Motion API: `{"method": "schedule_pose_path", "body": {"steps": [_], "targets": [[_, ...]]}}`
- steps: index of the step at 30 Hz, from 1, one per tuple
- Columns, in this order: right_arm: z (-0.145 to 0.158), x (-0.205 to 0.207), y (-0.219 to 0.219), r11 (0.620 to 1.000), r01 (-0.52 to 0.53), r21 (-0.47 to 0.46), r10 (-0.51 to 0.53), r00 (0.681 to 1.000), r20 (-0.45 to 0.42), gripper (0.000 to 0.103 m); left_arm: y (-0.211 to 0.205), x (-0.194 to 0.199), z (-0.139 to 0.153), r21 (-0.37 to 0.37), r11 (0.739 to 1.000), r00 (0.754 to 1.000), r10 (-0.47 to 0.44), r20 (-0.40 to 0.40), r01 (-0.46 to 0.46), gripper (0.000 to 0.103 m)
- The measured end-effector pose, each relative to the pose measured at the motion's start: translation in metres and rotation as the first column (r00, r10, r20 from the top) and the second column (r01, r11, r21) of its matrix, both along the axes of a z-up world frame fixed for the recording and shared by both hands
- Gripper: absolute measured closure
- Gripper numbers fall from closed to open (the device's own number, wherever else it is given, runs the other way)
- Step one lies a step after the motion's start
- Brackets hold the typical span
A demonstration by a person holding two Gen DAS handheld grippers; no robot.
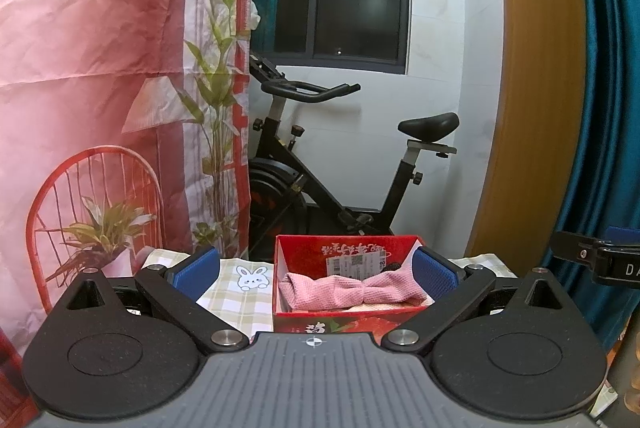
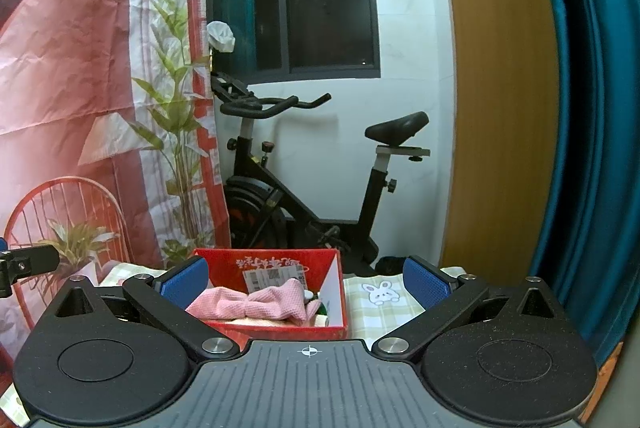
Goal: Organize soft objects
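Observation:
A red cardboard box (image 1: pixel 344 322) stands on a checked tablecloth (image 1: pixel 236 292) with a bunny print. A pink waffle cloth (image 1: pixel 352 292) lies bunched inside the box. My left gripper (image 1: pixel 316 274) is open and empty, held back from the box, its blue pads either side of it. In the right wrist view the same box (image 2: pixel 276 330) sits left of centre with the pink cloth (image 2: pixel 256 304) inside, beside other small items I cannot make out. My right gripper (image 2: pixel 306 282) is open and empty.
A black exercise bike (image 1: pixel 320 163) stands behind the table by a dark window. A printed pink backdrop (image 1: pixel 100 87) hangs at left. A wooden panel (image 1: pixel 536 87) and teal curtain (image 1: pixel 608 87) are at right. The right gripper's tip (image 1: pixel 600 260) shows at the left view's right edge.

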State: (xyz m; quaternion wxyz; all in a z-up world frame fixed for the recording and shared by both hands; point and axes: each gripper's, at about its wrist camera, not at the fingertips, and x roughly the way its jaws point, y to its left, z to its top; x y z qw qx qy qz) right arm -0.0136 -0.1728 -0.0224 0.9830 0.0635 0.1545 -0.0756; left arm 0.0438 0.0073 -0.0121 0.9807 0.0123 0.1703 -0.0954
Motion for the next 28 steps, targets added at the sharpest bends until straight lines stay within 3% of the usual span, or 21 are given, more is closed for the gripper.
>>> {"method": "schedule_pose_path", "body": {"steps": [28], "targets": [[-0.0036, -0.0001, -0.0011, 1.0, -0.003, -0.014, 0.003, 1.0, -0.002, 0.0, 0.0009, -0.0011, -0.0021, -0.015, 1.0, 1.0, -0.002, 0.001, 0.002, 0.0]]}}
